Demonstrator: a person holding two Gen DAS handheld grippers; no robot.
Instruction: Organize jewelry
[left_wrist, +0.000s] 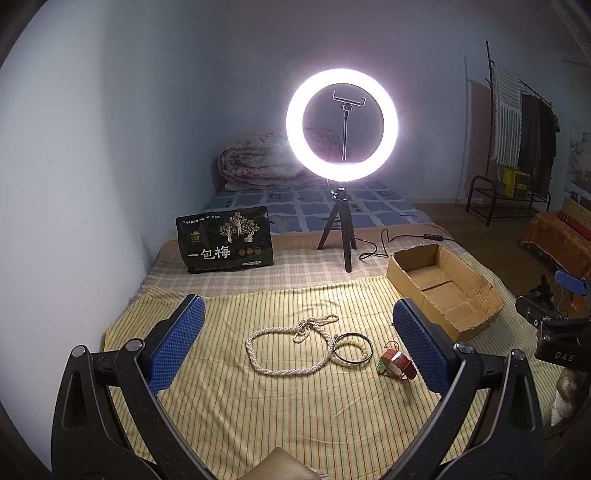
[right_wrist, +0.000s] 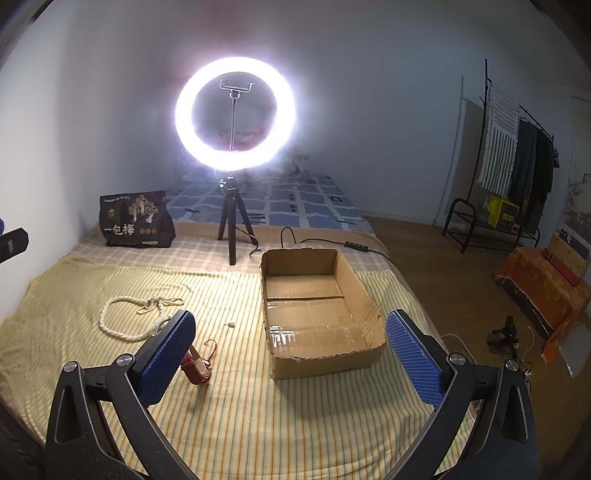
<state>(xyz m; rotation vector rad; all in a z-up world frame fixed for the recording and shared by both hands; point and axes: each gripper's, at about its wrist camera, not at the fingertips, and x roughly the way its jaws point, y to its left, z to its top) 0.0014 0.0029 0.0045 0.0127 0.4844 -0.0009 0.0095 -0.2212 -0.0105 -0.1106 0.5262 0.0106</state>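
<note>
A pearl necklace lies on the striped yellow cloth, with a dark bangle and a pale bead bracelet to its right, and a red and white watch-like piece further right. My left gripper is open above them, empty. An empty cardboard box lies on the cloth. My right gripper is open and empty in front of the box. The necklace and the red piece show at its left; a tiny pale bit lies near the box.
A lit ring light on a black tripod stands behind the cloth, its cable trailing behind the box. A black snack bag leans at the back left. A folded quilt, clothes rack and wood floor lie beyond.
</note>
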